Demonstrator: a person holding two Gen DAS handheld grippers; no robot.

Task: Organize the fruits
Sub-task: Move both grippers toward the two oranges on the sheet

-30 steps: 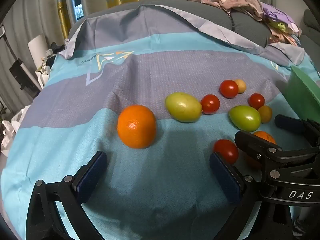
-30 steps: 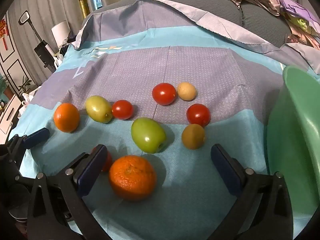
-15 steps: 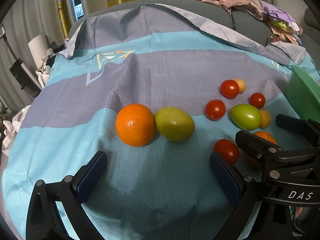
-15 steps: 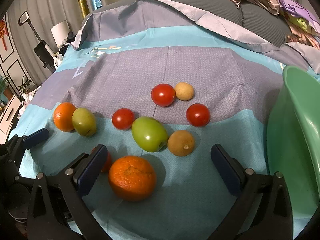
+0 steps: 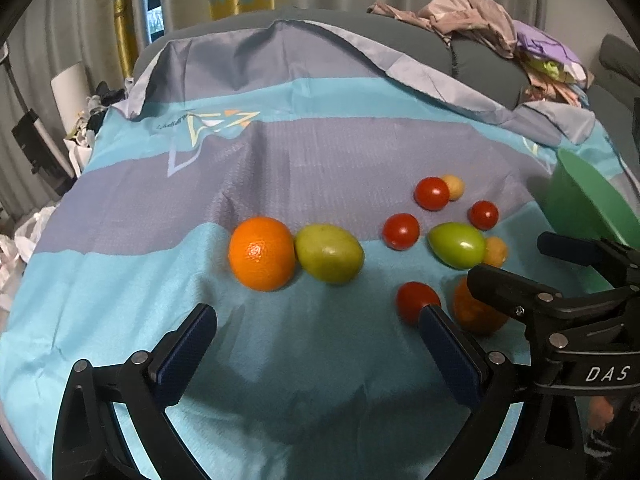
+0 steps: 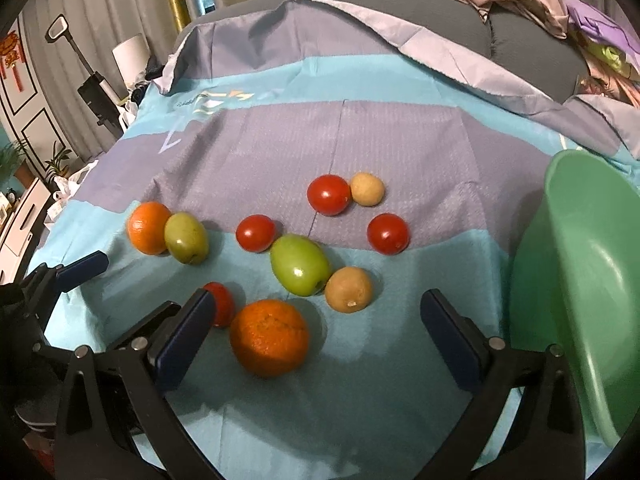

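Note:
Fruits lie on a blue and grey cloth. An orange touches a yellow-green fruit in the left wrist view. A second orange lies just ahead of my open, empty right gripper. A green fruit touches a brown fruit. Several red tomatoes, such as one beside a small tan fruit, are scattered behind. My left gripper is open and empty, short of the orange and yellow-green fruit.
A green plastic basin stands at the right, also in the left wrist view. Piled clothes lie on a grey sofa back behind. The cloth's left edge drops off near a white bag.
The yellow-green fruit has rolled left and now rests against the left orange. The brown fruit has shifted left against the green fruit. Both grippers stayed nearly still.

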